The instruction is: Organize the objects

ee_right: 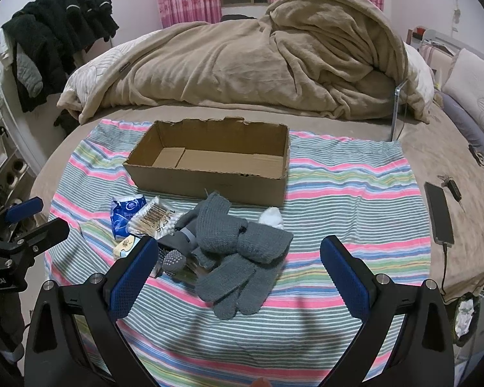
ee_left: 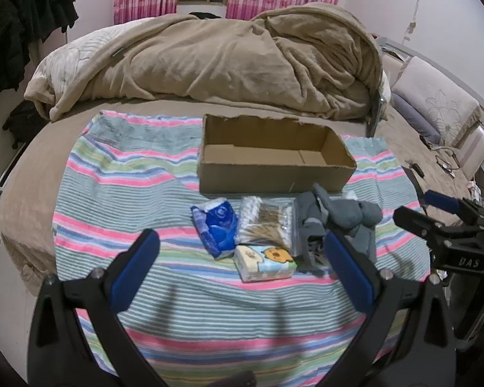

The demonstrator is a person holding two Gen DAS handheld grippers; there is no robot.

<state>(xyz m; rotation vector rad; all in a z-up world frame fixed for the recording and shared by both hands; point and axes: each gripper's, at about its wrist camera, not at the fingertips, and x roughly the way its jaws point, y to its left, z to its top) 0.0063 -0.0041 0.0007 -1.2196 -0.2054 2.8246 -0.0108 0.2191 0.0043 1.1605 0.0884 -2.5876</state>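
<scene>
An open, empty cardboard box [ee_left: 274,158] [ee_right: 209,161] sits on a striped cloth on the bed. In front of it lie a blue tissue pack [ee_left: 217,222] [ee_right: 126,213], a bag of cotton swabs [ee_left: 267,222] [ee_right: 155,219], a small cartoon tissue pack [ee_left: 264,262] [ee_right: 126,245] and grey knit gloves [ee_left: 338,219] [ee_right: 238,251]. My left gripper [ee_left: 242,248] is open and empty, just short of the packs. My right gripper [ee_right: 235,254] is open and empty, its fingers either side of the gloves; it also shows in the left wrist view [ee_left: 426,209].
A heaped tan blanket [ee_left: 226,61] [ee_right: 258,61] lies behind the box. A phone [ee_right: 438,213] on a cable lies at the bed's right edge. Pillows [ee_right: 474,96] are far right. Dark clothes [ee_right: 58,32] hang at the left. The striped cloth [ee_right: 355,187] covers the near bed.
</scene>
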